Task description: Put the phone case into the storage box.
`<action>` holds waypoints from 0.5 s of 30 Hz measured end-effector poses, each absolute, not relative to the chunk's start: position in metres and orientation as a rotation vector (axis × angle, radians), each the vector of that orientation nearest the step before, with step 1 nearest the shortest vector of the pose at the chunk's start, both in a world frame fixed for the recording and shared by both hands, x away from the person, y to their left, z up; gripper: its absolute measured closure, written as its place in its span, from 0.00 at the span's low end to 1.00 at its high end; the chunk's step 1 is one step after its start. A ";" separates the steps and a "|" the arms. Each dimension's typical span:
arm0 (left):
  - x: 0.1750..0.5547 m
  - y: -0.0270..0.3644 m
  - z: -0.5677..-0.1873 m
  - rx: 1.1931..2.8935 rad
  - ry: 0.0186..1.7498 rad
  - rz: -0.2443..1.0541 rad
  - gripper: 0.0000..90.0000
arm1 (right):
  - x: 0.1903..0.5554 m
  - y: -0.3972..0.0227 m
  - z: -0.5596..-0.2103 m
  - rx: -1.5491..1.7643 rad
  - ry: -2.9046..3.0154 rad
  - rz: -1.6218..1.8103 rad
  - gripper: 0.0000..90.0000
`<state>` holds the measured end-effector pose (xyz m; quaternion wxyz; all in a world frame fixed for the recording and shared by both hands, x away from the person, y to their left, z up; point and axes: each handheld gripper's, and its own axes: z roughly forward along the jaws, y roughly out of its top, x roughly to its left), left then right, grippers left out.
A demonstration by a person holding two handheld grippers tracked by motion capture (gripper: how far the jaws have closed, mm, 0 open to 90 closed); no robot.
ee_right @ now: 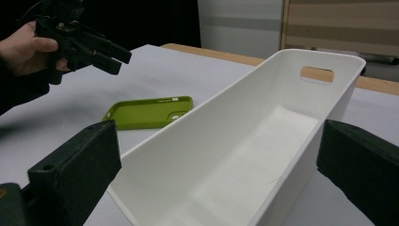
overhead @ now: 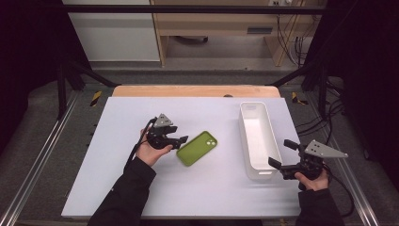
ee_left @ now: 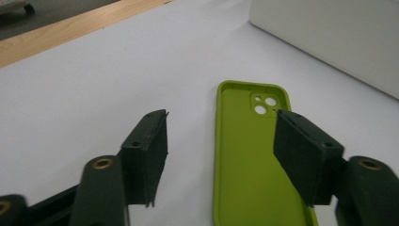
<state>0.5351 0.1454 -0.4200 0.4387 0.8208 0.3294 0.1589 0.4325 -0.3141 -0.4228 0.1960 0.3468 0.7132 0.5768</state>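
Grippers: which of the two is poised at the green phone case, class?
The left gripper, jaws open beside the green phone case. The right gripper faces the white bin instead.

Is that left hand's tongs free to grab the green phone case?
Probably yes. The left tongs are open right at the case, which lies flat on the table with nothing between them.

A green phone case [overhead: 197,148] lies open side up (camera holes visible) beside a long white bin [overhead: 256,139].
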 end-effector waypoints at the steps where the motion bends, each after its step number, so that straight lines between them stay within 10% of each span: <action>1: 0.534 0.145 -0.419 2.035 0.814 0.398 0.33 | 0.433 -0.314 -0.423 0.969 1.996 1.616 0.01; 15: 0.533 0.136 -0.404 2.040 0.812 0.395 0.02 | 0.433 -0.315 -0.423 0.969 1.998 1.617 0.01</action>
